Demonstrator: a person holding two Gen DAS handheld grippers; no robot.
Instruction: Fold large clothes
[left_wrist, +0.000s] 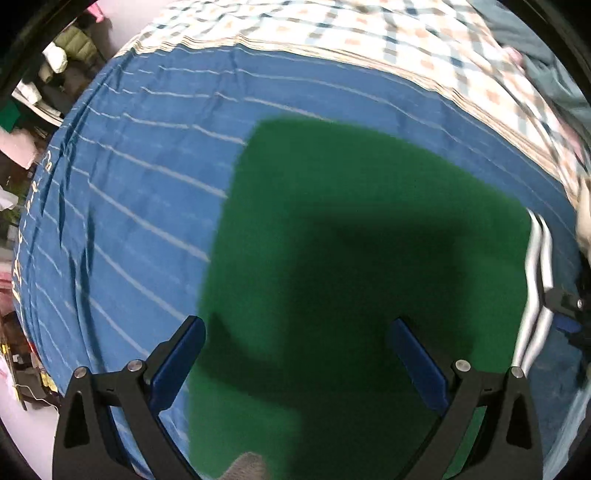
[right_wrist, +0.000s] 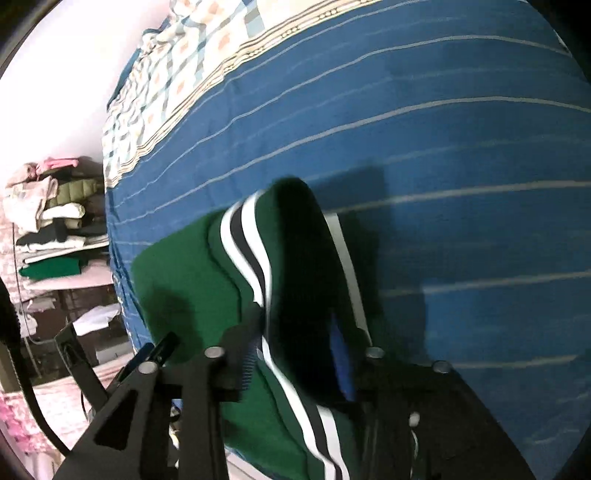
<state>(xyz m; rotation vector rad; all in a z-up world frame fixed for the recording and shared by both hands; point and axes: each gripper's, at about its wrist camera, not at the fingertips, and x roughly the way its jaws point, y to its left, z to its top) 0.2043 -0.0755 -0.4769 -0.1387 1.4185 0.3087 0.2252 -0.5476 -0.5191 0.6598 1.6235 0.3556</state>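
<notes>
the green garment with black and white side stripes (left_wrist: 369, 258) lies on the blue bedsheet with thin white lines (left_wrist: 140, 177), filling the centre and lower half of the left wrist view, its striped edge (left_wrist: 535, 280) at the right of that frame. in the right wrist view the same garment runs from the lower centre up toward the middle of the frame, and its long axis follows the striped band (right_wrist: 251, 254), which rises from the bottom edge to a raised fold near the centre.

the left gripper (left_wrist: 299, 332) points down over the flat green cloth. its 2 blue-padded fingers (left_wrist: 181, 365) stand wide apart with nothing between them, and the cloth lies directly ahead of them, below the tips.

the right gripper (right_wrist: 295, 354) sits at the striped edge. the raised fold of cloth passes between its 2 fingers (right_wrist: 341, 365), which stand partly apart. whether the pads press the cloth cannot be told, since the dark fold hides the contact.

judging from this, the coming move turns on the striped edge: it lies in the right gripper's jaws, while the left gripper is over the plain middle of the garment, well apart from that edge. the right hand is the nearer one for carrying the fold across, and the left looks placed to pin or take the flat part. a checked quilt in cream, orange and blue (left_wrist: 369, 37) lies beyond the sheet, at the top of the frame.
</notes>
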